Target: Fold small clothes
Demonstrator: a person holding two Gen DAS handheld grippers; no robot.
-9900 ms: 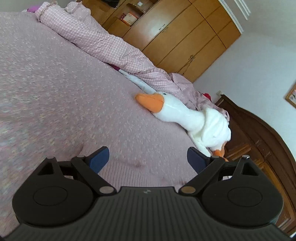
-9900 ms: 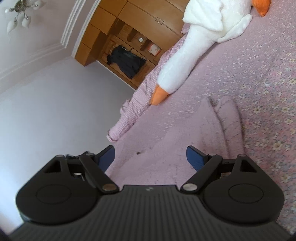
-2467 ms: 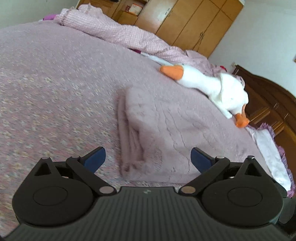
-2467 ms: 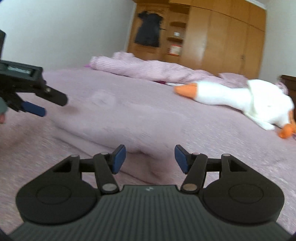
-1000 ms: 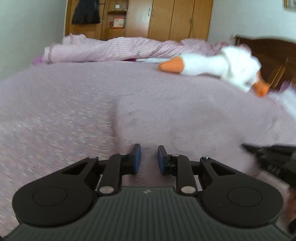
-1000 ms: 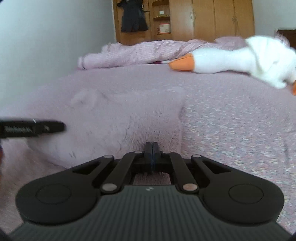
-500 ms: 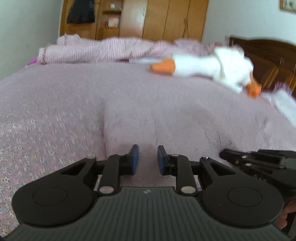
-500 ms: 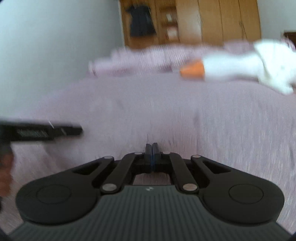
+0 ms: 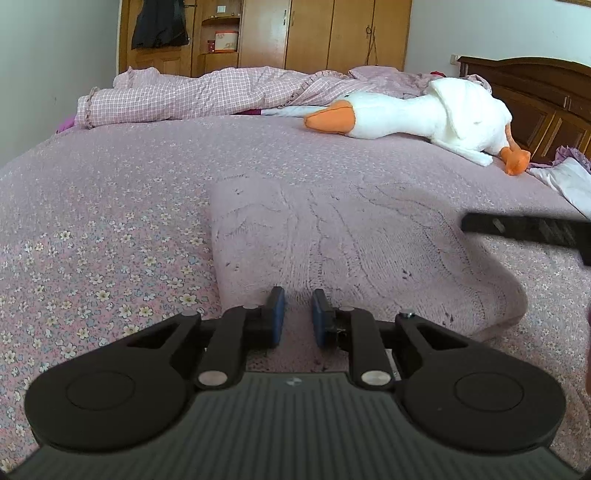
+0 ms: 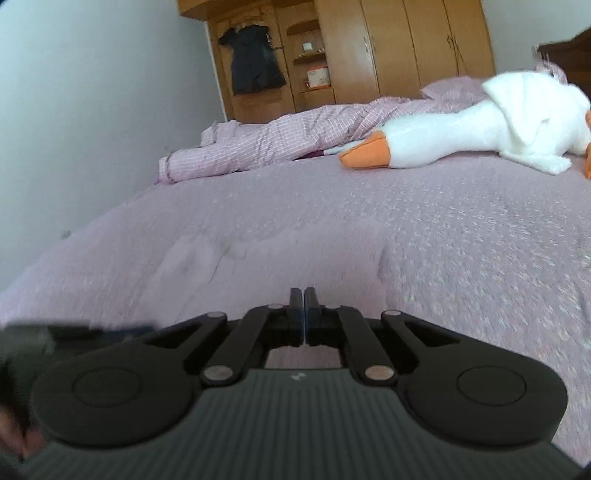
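Note:
A lilac knitted sweater [image 9: 332, 236] lies folded into a rectangle on the flowered bedspread [image 9: 103, 229]. My left gripper [image 9: 297, 318] is at the sweater's near edge, its blue pads shut on the knit. My right gripper [image 9: 466, 223] comes in as a black bar from the right, above the sweater's right side, where the fabric slopes up towards its tip. In the right wrist view the right gripper [image 10: 303, 318] has its fingers pressed together over the blurred sweater [image 10: 280, 258]. The left gripper [image 10: 92, 330] shows as a blur at lower left there.
A white plush goose [image 9: 424, 114] with an orange beak lies across the far side of the bed. A checked pink quilt [image 9: 192, 96] is bunched behind it. A dark wooden headboard [image 9: 535, 96] and a white cloth [image 9: 569, 181] are at the right, with wardrobes [image 9: 332, 33] beyond.
My right gripper has risen from low beside the sweater to above its right side, still shut. My left gripper stays shut at the near edge.

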